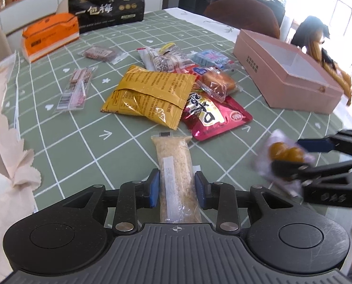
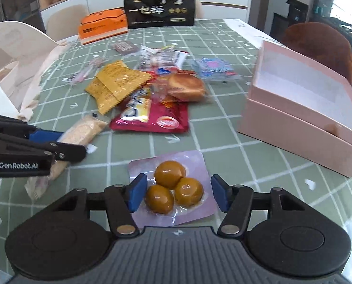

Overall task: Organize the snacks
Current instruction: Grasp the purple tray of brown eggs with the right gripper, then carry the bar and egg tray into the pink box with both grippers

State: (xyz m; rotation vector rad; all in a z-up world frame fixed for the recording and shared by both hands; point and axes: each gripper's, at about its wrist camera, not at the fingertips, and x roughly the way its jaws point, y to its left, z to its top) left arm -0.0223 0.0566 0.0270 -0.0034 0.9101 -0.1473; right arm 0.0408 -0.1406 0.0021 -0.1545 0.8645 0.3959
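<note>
Left wrist view: the left gripper (image 1: 177, 189) sits low over a green checked tablecloth (image 1: 64, 142), its blue pads on either side of a long clear packet of pale crumbly snack (image 1: 176, 172) that runs straight ahead between the fingers. The pads look close against the packet's sides, so it seems lightly gripped, though contact is hard to confirm.

Right wrist view: the right gripper (image 2: 176, 195) has a flat pouch of three brown glazed eggs (image 2: 173, 189) between its fingers. Gaps show between the pads and the eggs; whether the pads pinch the pouch's thin edges cannot be told.

Ahead of both tools lies an unsorted heap: a yellow packet (image 1: 147, 94), a red pouch (image 1: 214, 118), a wrapped bun (image 1: 217, 82), a blue packet (image 1: 210, 58) and several smaller wrappers. Ahead and to the right of the right tool stands an open pink box (image 2: 301, 127), and what shows of its inside holds no snacks.

By this evidence the sorting is near its start: two items are being picked, nothing is boxed, and the whole heap remains.
</note>
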